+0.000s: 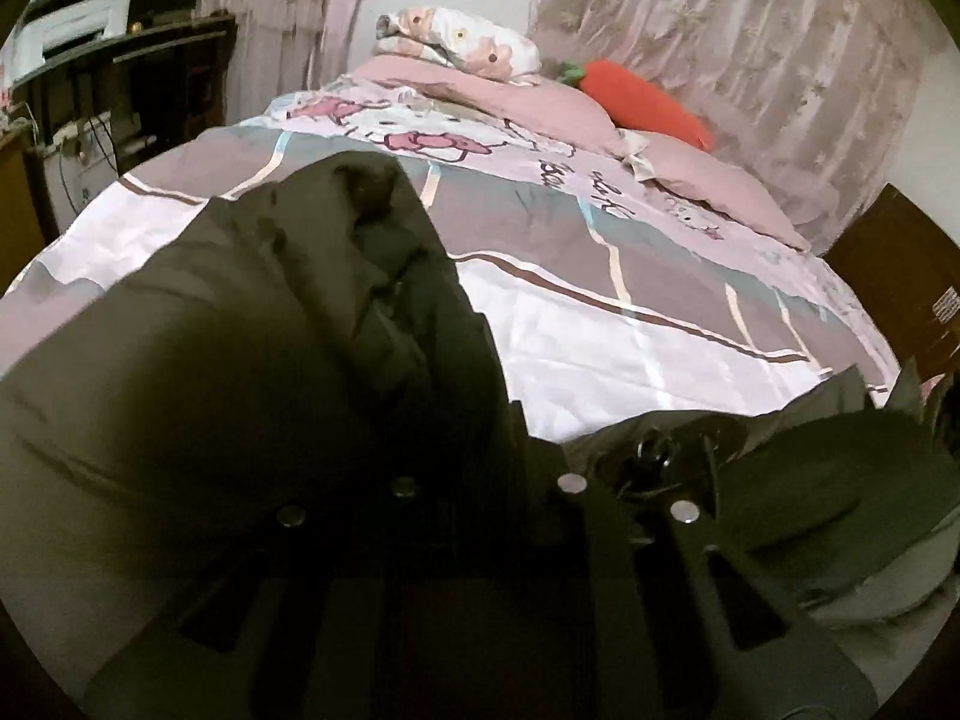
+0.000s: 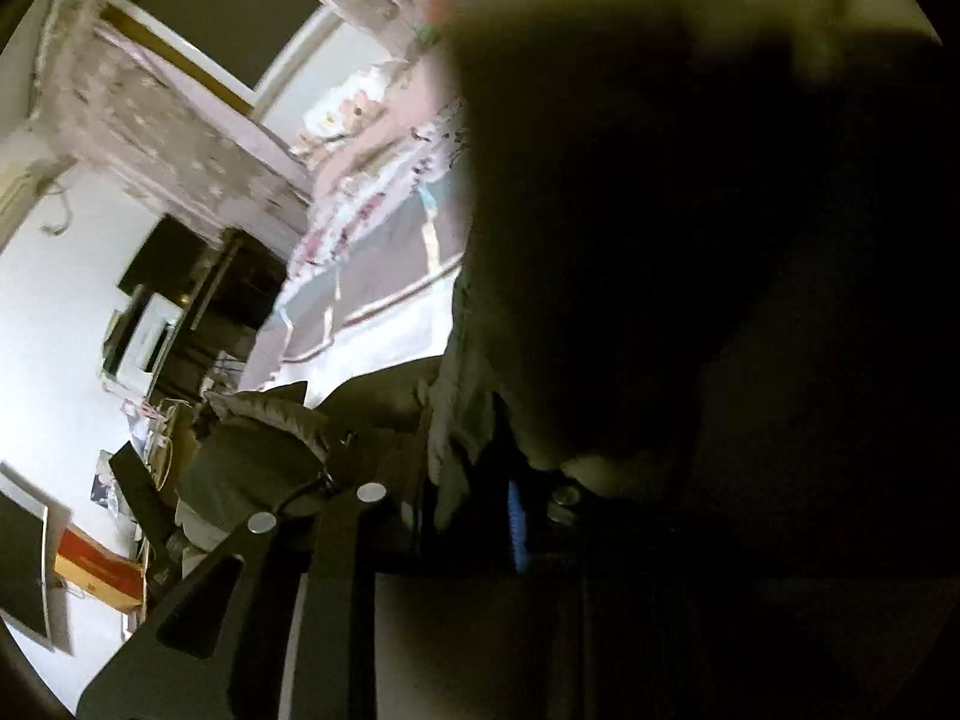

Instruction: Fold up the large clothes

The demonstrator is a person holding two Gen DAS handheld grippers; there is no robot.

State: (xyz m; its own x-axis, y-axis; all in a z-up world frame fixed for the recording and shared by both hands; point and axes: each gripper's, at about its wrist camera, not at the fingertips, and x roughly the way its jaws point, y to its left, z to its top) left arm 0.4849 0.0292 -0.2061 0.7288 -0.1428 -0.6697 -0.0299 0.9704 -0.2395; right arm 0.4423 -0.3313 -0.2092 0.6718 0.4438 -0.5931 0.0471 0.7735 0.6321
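Clearly, both tongs are pressed nearly together on the same dark olive padded coat, which hangs bunched above the bed.

From the left wrist view, the left tongs sit low in the picture, their black fingers drawn close with coat fabric gathered between and over them (the left finger is almost buried under the padding). The coat rises in a thick hump up the left half of the view, and another fold of it lies at the lower right, near the bed's edge. Behind it the patterned quilt is spread flat, with pink pillows and a carrot-shaped cushion at the far end, before the curtains.

From the right wrist view, tilted and blurred, the right tongs are likewise narrowly closed, pinching a pale edge of the coat; dark fabric fills the whole right side. A desk with shelves stands at the left.
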